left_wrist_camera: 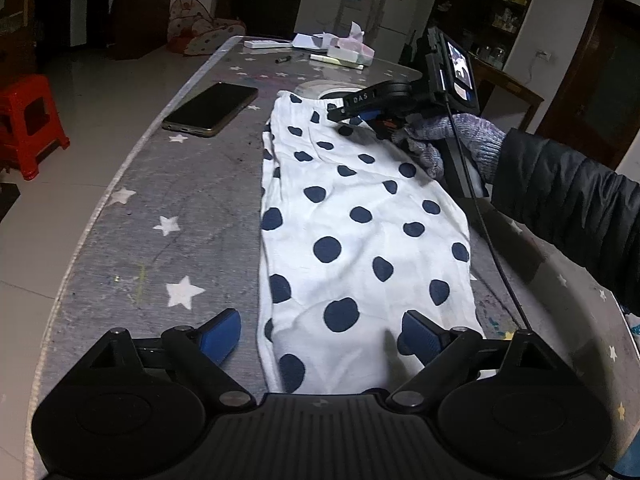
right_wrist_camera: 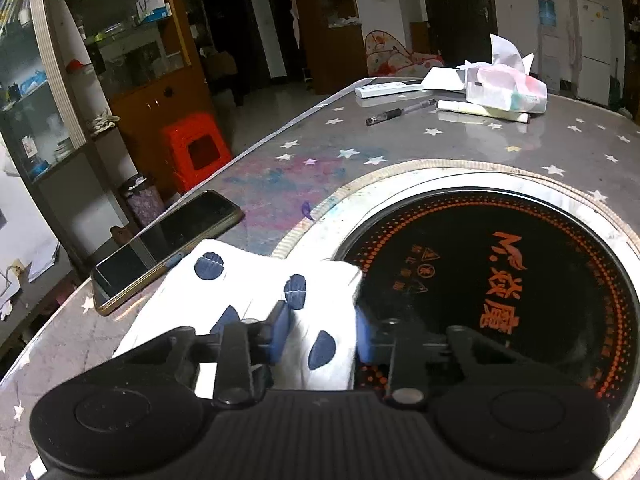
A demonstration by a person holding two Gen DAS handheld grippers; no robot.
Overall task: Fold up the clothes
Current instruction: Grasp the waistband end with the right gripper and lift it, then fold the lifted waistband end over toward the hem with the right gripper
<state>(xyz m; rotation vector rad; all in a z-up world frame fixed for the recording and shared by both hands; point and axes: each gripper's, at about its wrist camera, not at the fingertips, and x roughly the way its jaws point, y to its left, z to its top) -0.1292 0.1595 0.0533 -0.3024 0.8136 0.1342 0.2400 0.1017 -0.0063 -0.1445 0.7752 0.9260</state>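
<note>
Our left gripper [left_wrist_camera: 320,336] spreads its fingers wide over the near end of the spotted garment [left_wrist_camera: 352,232] along the table [left_wrist_camera: 160,184]; our right gripper [right_wrist_camera: 322,332] pinches the far corner (thin, limp, light cloth).

Black tool [left_wrist_camera: 320,336], blue pads [left_wrist_camera: 222,334]; grey knit glove [left_wrist_camera: 460,140], black sleeve [left_wrist_camera: 568,200].

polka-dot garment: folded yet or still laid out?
Laid out lengthwise. The polka-dot garment lies as one long strip on the table; right gripper pinches its far end.
</note>
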